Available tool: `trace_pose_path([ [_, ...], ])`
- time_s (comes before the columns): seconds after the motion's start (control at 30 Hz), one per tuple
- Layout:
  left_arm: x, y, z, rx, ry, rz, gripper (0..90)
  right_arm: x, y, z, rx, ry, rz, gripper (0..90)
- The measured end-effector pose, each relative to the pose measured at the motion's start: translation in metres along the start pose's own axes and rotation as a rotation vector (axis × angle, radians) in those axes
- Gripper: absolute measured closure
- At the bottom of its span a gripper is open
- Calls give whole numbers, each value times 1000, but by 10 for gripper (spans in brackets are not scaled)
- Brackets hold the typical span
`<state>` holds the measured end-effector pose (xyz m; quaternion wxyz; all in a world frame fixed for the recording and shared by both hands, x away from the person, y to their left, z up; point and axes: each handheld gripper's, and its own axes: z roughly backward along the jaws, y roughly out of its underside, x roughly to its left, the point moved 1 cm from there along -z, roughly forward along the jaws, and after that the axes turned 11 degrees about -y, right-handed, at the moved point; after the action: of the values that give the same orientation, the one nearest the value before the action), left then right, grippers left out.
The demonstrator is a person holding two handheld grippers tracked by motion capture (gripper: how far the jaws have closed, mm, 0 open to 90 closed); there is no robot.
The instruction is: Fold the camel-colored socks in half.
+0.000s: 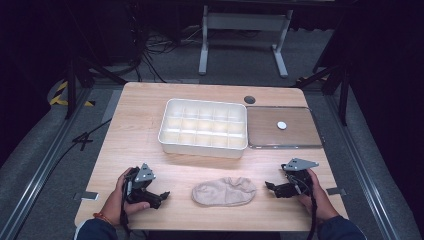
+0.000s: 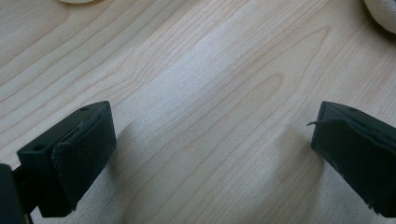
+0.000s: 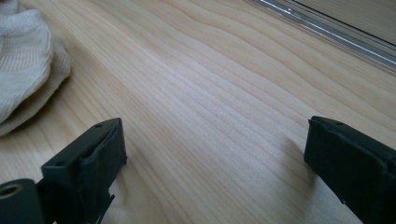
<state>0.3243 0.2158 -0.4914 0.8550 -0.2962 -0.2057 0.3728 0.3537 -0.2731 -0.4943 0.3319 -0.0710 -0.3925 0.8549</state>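
High view shows divided tray (image 1: 204, 145) (sock (image 1: 224, 191) whole).

In the left gripper view, the sock (image 2: 384, 14) is cut off by the top right corner, so just a pale knitted edge shows, and the white organiser box (image 2: 77, 1) is reduced to a sliver at the top edge. In the right gripper view, the sock (image 3: 25, 56) runs off the left edge, and the clear lid (image 3: 327, 32) is cropped at the upper right. In the high view, the small white round thing (image 1: 282, 125) on the lid is too small to identify.
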Motion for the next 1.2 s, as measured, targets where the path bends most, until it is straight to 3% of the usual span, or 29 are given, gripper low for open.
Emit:
trace_pose_path([
  [0.3,1,0,-1,-3,4,-6,0,-3,0,2,18,-32,32,68],
  [0.43,1,0,0,-4,5,-12,3,-7,3,10,-22,-6,43,258],
  [0.53,0,0,0,-3,0,-3,4,-8,4,15,-41,-1,35,317],
  [0.73,0,0,0,-2,2,-4,3,-2,2,22,-71,20,46,380],
  [0.87,2,-1,-1,-6,7,-25,3,0,1,29,-108,6,37,417],
  [0.97,1,-2,-2,-6,10,-15,3,3,0,33,-142,2,33,430],
  [1.2,1,-2,-2,-7,11,-14,3,11,-6,38,-167,-9,51,455],
])
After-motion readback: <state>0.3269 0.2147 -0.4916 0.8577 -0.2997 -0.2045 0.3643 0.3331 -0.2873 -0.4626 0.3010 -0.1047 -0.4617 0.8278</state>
